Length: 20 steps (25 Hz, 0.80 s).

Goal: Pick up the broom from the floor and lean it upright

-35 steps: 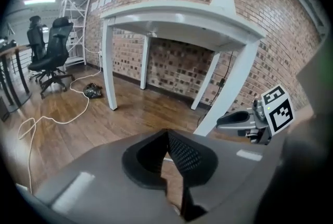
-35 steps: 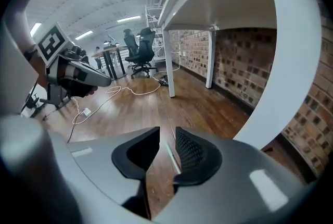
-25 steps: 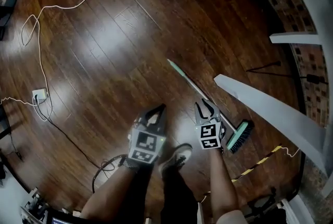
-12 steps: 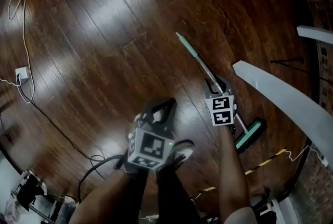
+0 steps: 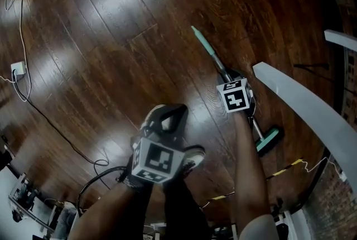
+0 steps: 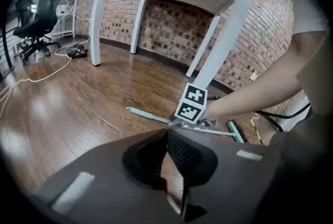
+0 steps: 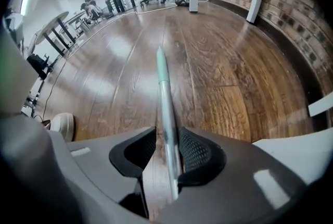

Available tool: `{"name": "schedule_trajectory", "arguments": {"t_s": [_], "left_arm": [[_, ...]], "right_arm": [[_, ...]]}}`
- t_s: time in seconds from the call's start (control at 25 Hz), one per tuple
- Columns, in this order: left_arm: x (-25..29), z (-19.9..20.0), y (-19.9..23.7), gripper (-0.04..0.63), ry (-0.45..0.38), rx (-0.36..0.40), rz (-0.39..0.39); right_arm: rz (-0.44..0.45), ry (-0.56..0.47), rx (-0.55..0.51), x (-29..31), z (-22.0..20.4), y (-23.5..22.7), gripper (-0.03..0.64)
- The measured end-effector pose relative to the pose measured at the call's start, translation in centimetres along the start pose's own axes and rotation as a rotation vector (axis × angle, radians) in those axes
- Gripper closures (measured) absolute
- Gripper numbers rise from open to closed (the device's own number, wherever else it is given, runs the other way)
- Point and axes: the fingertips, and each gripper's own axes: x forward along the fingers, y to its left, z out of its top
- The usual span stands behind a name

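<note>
The broom lies flat on the wooden floor, ahead of me and to my right. Its mint-green grip end points away from me, and its brush head sits near my right side, close to the white table leg. My right gripper is down over the metal shaft, about midway along it. Its jaws have just been opening and stand apart with the shaft running between them. The shaft lies against the right-hand pad and a gap shows on the other side, so nothing is clamped yet. My left gripper hangs above bare floor beside my shoe, its jaws drawn together on nothing. I judge the broom to be light and stiff: a thin tube that will not bend, with what weight it has sitting in the brush head. The bare metal looks smooth and round, so it may roll or slide in my ribbed pads if I squeeze off-centre. Gripping about where I am should keep the far end from swinging hard as I raise it. The green sleeve looks grippier, and it would suit my left gripper as a second hold for steering the broom upright.
</note>
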Motion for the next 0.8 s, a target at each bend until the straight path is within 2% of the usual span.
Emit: {"name": "schedule_trajectory", "arguments": {"t_s": [0.16,0.4,0.64,0.8], "left_arm": [[0.3,0.2,0.0,0.594,-0.004,-0.003,-0.004],[0.6,0.4,0.0,0.594,-0.001,-0.008,-0.01],[-0.6,2.1,0.2,0.594,-0.026,-0.02,0.005],[-3.1,5.9,-0.5,0.594,-0.082,-0.004,-0.007]], "right_arm": [[-0.022,0.039,-0.056,0.6,-0.8,0.0,0.52],[-0.025,0.025,-0.122,0.2,-0.9,0.6,0.529],[-0.037,-0.079,-0.135,-4.3,-0.1,1.9,0.528],[-0.079,-0.187,-0.114,-10.7,1.4,2.9,0.528]]}}
